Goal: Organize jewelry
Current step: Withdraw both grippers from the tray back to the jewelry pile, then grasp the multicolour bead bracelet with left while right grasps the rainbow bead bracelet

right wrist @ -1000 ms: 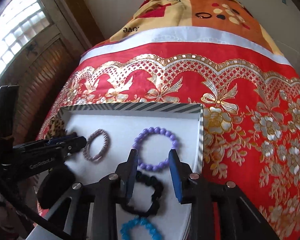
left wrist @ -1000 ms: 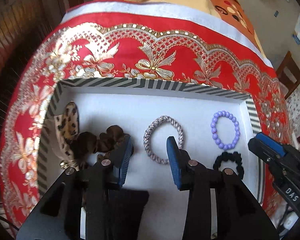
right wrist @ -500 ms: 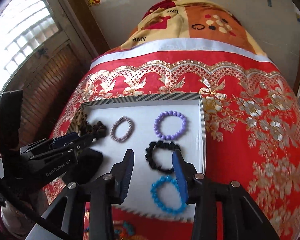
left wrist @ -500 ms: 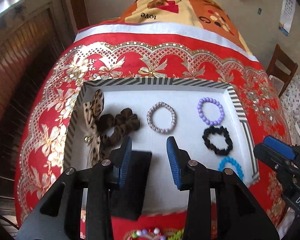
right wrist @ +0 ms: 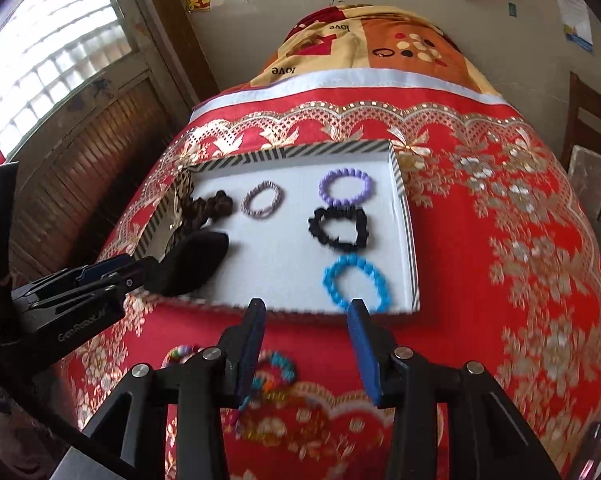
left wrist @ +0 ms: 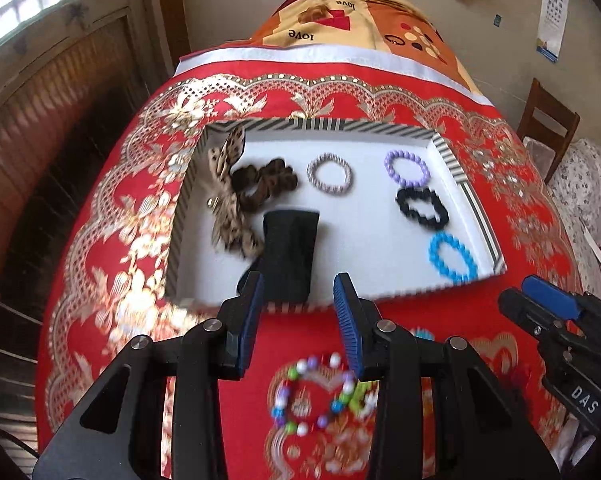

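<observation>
A white tray with a striped rim [left wrist: 452,160] [right wrist: 396,172] lies on the red cloth. In it are a leopard bow [left wrist: 226,184], a brown scrunchie [left wrist: 266,184], a grey bracelet [left wrist: 329,173] [right wrist: 261,199], a purple bead bracelet [left wrist: 406,168] [right wrist: 344,187], a black scrunchie [left wrist: 422,207] [right wrist: 337,227], a blue bead bracelet [left wrist: 452,258] [right wrist: 356,282] and a black pouch [left wrist: 290,252] [right wrist: 192,258]. A multicoloured bead bracelet [left wrist: 312,392] lies on the cloth before the tray. My left gripper [left wrist: 298,320] is open and empty above it. My right gripper [right wrist: 306,344] is open and empty over another colourful bracelet [right wrist: 274,372].
The red and gold cloth [right wrist: 520,280] covers a bed that drops off at both sides. A wooden chair [left wrist: 548,124] stands to the right and a slatted wooden panel [right wrist: 80,168] to the left. A patterned blanket [left wrist: 360,28] lies at the far end.
Both grippers have drawn back and up from the tray. The whole tray and the loose bracelets on the cloth in front of it have come into view. Both stay open.
</observation>
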A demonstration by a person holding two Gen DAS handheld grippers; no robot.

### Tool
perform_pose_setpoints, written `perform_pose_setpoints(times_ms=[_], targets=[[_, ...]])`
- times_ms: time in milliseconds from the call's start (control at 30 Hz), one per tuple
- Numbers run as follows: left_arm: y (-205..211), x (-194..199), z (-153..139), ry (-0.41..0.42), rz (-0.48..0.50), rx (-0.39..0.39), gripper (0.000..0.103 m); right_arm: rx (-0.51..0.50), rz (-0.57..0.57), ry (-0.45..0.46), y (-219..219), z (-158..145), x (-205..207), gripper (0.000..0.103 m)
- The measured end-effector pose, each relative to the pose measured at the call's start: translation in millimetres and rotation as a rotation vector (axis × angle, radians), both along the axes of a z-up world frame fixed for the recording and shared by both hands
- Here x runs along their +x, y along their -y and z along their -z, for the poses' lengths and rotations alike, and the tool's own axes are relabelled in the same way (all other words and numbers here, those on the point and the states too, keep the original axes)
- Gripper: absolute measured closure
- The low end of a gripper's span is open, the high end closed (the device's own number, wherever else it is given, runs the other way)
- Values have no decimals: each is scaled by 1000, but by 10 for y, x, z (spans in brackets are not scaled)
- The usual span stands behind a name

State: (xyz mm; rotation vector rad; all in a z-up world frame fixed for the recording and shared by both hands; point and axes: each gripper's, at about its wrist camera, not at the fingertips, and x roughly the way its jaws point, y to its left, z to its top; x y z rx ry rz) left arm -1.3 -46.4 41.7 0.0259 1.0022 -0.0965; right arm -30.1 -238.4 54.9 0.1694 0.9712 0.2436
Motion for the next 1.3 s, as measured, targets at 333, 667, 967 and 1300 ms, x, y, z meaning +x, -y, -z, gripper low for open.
perform_pose_setpoints(times_ms=[333, 667, 967, 1300], targets=[[-133, -505, 26, -1, 9, -4, 68, -21, 31, 14, -103, 22, -498, 62], [-139, -802, 44, -2, 18, -15, 68, -38, 32, 15, -177, 33, -826, 61], [-134, -961, 96, -9, 15, -5, 67, -36, 29, 8, -164, 97, -1038, 61], [-267, -1000, 135, -34, -8, -42, 68, -27, 25, -2, -145, 151, -1141, 61]])
